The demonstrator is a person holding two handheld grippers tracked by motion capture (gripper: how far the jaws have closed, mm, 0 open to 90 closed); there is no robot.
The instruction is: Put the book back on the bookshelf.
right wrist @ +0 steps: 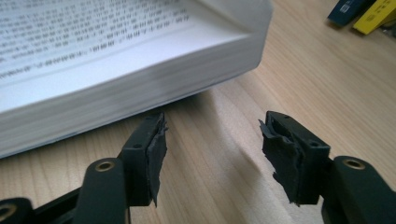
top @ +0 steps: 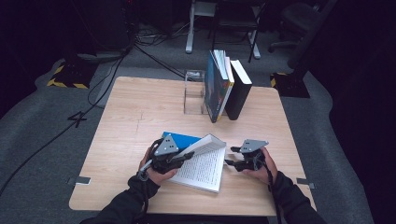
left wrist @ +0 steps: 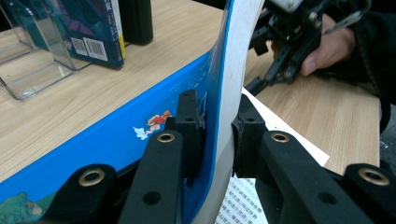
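Observation:
An open book with a blue cover lies near the table's front edge. My left gripper is shut on the lifted cover together with a thick wad of white pages; in the left gripper view both pads press on it from either side. The printed pages lie flat below. My right gripper stands open just right of the book's right edge, low over the wood. In the right gripper view nothing lies between its jaws, and the page block is just ahead of them.
Several upright books and a black book lean together at the table's back, next to a clear acrylic stand. Bare wood stretches between them and the open book. Cables and chair legs lie on the floor beyond.

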